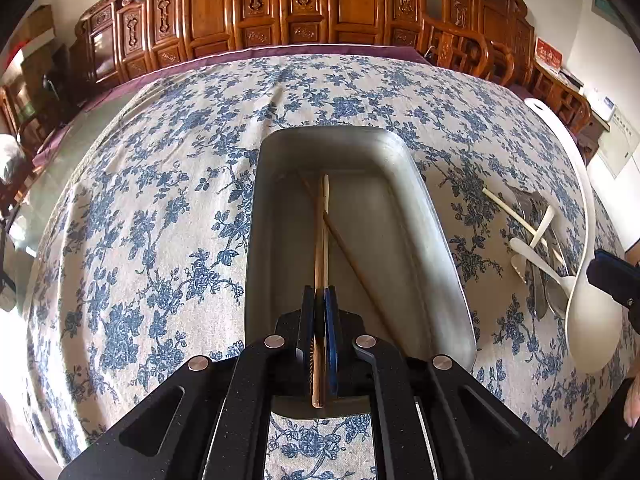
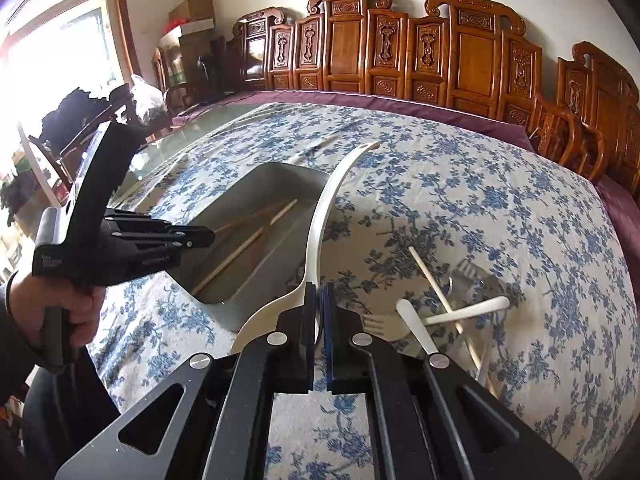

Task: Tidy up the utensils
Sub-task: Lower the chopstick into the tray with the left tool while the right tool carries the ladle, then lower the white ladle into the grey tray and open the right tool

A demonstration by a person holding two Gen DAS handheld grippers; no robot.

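Note:
A grey metal tray point(image 1: 436, 232) lies on the floral tablecloth, also in the right wrist view point(image 2: 224, 196). My left gripper point(image 1: 320, 292) is shut on a pair of chopsticks point(image 1: 322, 236), a wooden and a pale one, held over the tray. Another wooden chopstick point(image 1: 352, 256) lies slanted in the tray. My right gripper point(image 2: 319, 286) is shut on a large white rice paddle point(image 2: 320, 216), held right of the tray; it also shows in the left wrist view point(image 1: 580, 208). A pile of utensils point(image 2: 452, 304) with a fork, white spoons and a chopstick lies right of the tray.
The floral tablecloth point(image 1: 160, 200) covers a large table with a purple edge. Carved wooden chairs point(image 2: 400, 52) line the far side. A bare glass tabletop point(image 2: 192, 128) shows at the far left. The utensil pile point(image 1: 540, 248) sits by the right edge in the left wrist view.

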